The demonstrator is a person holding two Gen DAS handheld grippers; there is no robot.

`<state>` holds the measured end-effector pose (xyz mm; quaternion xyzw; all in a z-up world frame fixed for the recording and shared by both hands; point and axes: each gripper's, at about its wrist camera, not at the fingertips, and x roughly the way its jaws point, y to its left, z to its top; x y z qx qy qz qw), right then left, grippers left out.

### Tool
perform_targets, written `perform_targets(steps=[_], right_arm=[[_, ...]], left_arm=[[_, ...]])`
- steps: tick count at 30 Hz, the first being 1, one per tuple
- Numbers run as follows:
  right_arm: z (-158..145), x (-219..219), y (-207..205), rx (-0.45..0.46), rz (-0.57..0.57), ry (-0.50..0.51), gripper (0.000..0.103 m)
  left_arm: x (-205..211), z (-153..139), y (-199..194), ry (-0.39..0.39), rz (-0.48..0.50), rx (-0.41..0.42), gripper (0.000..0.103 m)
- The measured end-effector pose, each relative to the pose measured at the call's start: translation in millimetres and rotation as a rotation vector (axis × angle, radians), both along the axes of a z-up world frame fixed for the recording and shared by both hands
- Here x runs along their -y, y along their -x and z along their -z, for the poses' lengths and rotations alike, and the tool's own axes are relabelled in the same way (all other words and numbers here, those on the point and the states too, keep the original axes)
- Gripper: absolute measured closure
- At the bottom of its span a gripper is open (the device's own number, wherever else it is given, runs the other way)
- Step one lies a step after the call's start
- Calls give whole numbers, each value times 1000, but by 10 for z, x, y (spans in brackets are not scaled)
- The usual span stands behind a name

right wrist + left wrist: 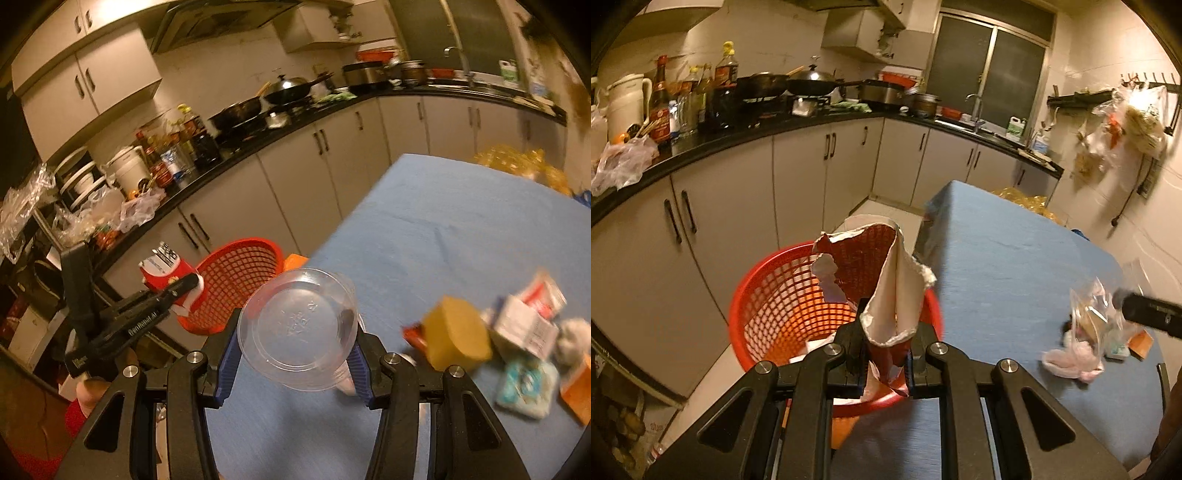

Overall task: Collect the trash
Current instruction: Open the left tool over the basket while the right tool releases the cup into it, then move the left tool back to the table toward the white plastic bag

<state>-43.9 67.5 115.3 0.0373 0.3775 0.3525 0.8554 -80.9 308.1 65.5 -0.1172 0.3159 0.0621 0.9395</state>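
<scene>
A: What does the left claw [882, 345] hold, and where?

B: One torn red-and-white carton [882, 280], pinched between the closed fingers and poking up ahead of them. It hangs right over the red basket [783, 295], which sits below and just beyond the claw on the floor, beside the worktop [1015, 266]. That placement suggests the carton is meant to drop in.

A: And the right claw [291, 354]?

B: It grips one clear plastic cup [299, 325] by its sides, base toward the camera, above the blue worktop edge. The basket lies ahead and to its left, so the cup seems bound there too.

A: What remains?

B: To the right of that claw, a blurred heap: one yellow sponge [458, 336], one white paper packet [524, 325], one teal packet [524, 387], one orange piece [576, 391]. Further items there are too smeared to count.
</scene>
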Motion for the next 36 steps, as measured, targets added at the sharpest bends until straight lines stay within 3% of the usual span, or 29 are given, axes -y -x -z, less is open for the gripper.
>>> perform_targets(steps=[12,14,16,18,19,26,36], right_arm=[[116,-1167,-521,-46,-96,28,47],[167,-1279,-609,-64,-99,26,45],[225,-1392,-706,-86,-103,21,44],[249,-1438,-782,-93,-93,11,41],[256,-1432,-796,-94,-89,4,37],[194,-1067,-708,-97,-53,-38,36],[168,211,-107,-13,78,-31,36]], left_arm=[[-259,179,-148,11,-33,-37,88],[-278,178,-151,0,-46,-33,80],[-300,166,-160,-1,-53,-26,55],[-302,143,-131,-4,-69,-9,36],[-301,128,-112,-6,-75,1,34],[-93,4,-18,-18,-35,23,34],[818,-65,-26,-38,196,16,28]])
